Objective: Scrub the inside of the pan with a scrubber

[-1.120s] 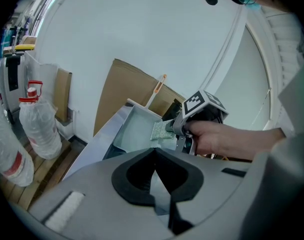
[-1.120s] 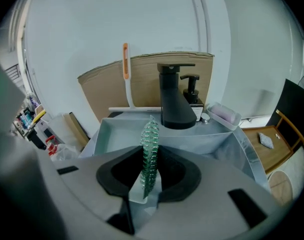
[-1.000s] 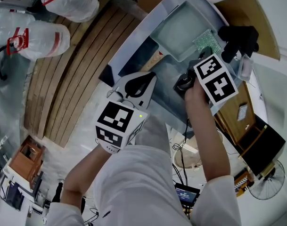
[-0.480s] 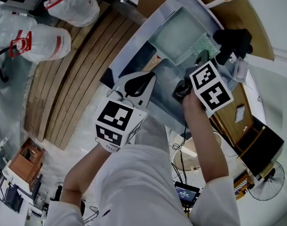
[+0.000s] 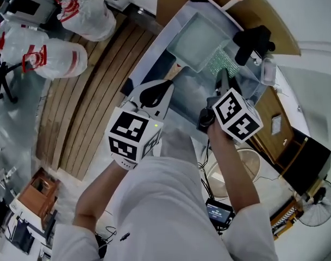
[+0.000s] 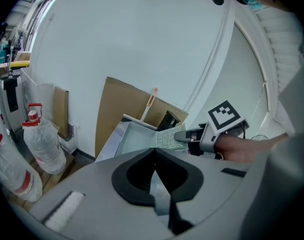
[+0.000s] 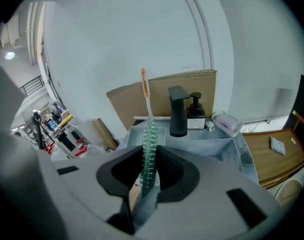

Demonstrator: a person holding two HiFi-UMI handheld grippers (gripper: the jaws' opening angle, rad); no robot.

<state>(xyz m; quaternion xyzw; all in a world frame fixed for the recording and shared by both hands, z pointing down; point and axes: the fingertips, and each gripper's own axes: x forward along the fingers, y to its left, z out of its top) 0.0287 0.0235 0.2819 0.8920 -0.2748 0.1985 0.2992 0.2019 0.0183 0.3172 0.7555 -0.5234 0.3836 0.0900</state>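
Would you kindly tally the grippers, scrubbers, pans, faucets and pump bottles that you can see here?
Grippers: 2, the left gripper and the right gripper
Green scrubber: 1
Pan: 1
Black faucet: 1
Pump bottle: 1
Total: 6

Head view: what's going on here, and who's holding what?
A person works with a gripper in each hand. The right hand-held gripper is shut on a green mesh scrubber, held at the near edge of the square pan. Whether the scrubber touches the pan cannot be told. The left hand-held gripper is shut with nothing between its jaws and hangs short of the pan.
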